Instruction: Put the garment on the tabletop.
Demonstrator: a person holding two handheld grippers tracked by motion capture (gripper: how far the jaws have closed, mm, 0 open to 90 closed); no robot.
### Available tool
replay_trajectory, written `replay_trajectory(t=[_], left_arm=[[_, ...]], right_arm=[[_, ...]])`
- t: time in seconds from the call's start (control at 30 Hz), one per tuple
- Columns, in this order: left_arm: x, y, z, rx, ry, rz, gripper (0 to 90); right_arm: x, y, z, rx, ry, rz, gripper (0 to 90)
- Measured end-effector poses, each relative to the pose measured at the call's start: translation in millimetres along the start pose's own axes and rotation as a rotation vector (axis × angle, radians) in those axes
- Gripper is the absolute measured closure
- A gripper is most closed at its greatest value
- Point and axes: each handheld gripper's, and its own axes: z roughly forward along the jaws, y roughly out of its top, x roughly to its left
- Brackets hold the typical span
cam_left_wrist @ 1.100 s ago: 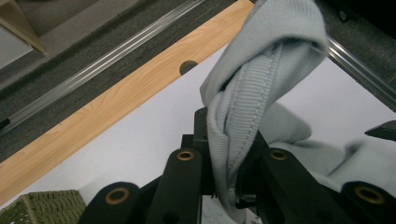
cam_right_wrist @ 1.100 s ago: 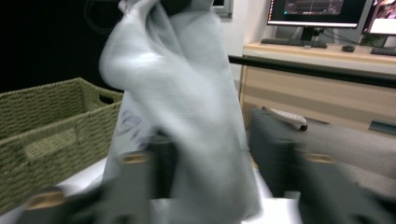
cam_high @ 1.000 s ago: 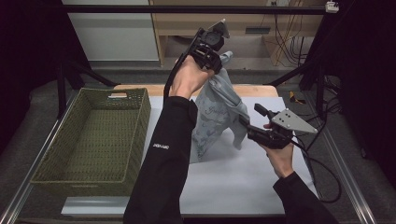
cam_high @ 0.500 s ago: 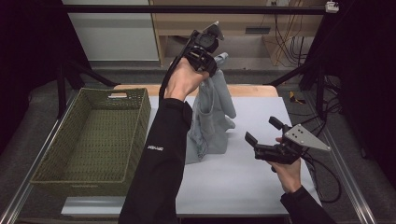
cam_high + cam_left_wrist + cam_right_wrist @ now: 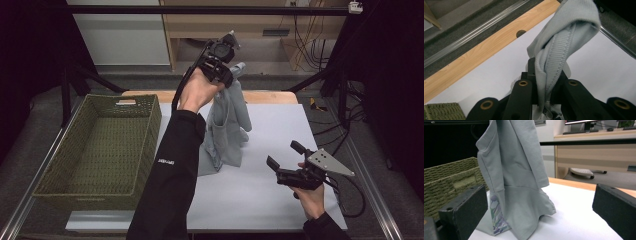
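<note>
White-topped bench [image 5: 280,200] with wooden far edge, left gripper [image 5: 220,62] raised, jaws clamped on pale grey knit garment [image 5: 227,125] hanging to bench, right gripper [image 5: 286,162] low beside it, jaws just opened wide, empty, olive woven basket [image 5: 95,145] at left.

The left gripper [image 5: 223,64] was raised above the far part of the white table [image 5: 280,130], its jaws clamped on the top of a pale grey garment [image 5: 227,127] that hung down in folds, its lower end resting on the tabletop. The right gripper [image 5: 285,159] hovered low over the table's near right part (grey three-cornered plate on top), well apart from the cloth; its jaws had just been opening and stood wide with nothing between them. A green woven basket [image 5: 60,172] sat at the left.
</note>
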Motion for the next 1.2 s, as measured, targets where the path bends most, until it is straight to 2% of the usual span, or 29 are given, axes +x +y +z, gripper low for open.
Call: replay_trajectory(t=[0.27, 0.3, 0.33, 0.37, 0.43, 0.53, 0.57, 0.6, 0.63, 0.67, 0.77, 0.83, 1.0, 1.07, 1.13, 1.17, 1.2], left_arm=[[-10.2, -13.4, 15.8, -0.022, -0.023, 0.032, 81.6], [-14.2, -18.8, 22.6, -0.028, -0.030, 0.045, 81.5], [-14.2, -18.8, 22.6, -0.028, -0.030, 0.045, 81.5], [-18.2, -24.9, 29.5, -0.034, -0.038, 0.051, 81.5], [-20.0, -27.8, 32.6, -0.034, -0.036, 0.064, 81.4], [-24.4, -36.0, 40.4, -0.040, -0.037, 0.087, 81.3], [-25.3, -38.8, 42.7, -0.047, -0.046, 0.083, 81.2], [-26.4, -41.2, 44.7, -0.045, -0.048, 0.086, 81.1], [-26.6, -44.1, 46.5, -0.050, -0.047, 0.093, 81.1], [-27.0, -46.7, 48.8, -0.059, -0.056, 0.080, 81.0], [-27.9, -56.2, 56.3, -0.075, -0.056, 0.076, 80.6], [-27.9, -62.5, 61.7, -0.080, -0.057, 0.084, 80.6], [-30.0, -77.4, 73.6, -0.099, -0.067, 0.088, 79.8], [-30.8, -82.2, 77.7, -0.094, -0.062, 0.104, 79.2], [-30.4, -89.8, 82.5, -0.110, -0.073, 0.103, 74.3], [-30.4, -89.8, 82.5, -0.110, -0.073, 0.103, 70.3], [-30.4, -92.6, 83.3, -0.118, -0.074, 0.103, 70.3]], right_arm=[[-3.0, -11.3, -1.5, 0.009, 0.000, -0.012, 0.4], [-1.3, -12.2, -3.0, 0.008, -0.006, 0.010, 0.4], [-2.4, -12.8, -3.2, 0.001, -0.003, -0.001, 0.4], [-3.9, -13.5, -3.0, -0.006, 0.002, -0.019, 0.4], [-2.7, -13.0, -3.4, 0.002, -0.001, -0.002, 0.4], [-2.8, -13.8, -5.4, 0.014, 0.000, -0.024, 0.4], [-1.4, -14.1, -5.3, 0.015, -0.008, -0.009, 0.4], [-2.2, -15.2, -5.0, 0.006, 0.002, -0.023, 0.4], [-1.0, -15.4, -4.9, 0.005, 0.008, -0.012, 0.4], [0.5, -16.5, -4.8, 0.016, 0.002, -0.003, 0.4], [1.4, -17.2, -5.8, 0.025, 0.009, 0.013, 0.4], [0.2, -18.5, -4.7, 0.019, 0.005, -0.010, 0.4], [-0.3, -18.8, -4.5, 0.016, 0.001, -0.015, 0.4], [-0.6, -19.7, -4.3, 0.016, 0.006, -0.031, 0.4], [2.6, -20.5, -3.6, 0.030, 0.008, -0.006, 0.4], [2.6, -20.5, -3.6, 0.030, 0.008, -0.006, 0.4], [3.1, -20.9, -3.8, 0.036, 0.013, -0.009, 0.4]])
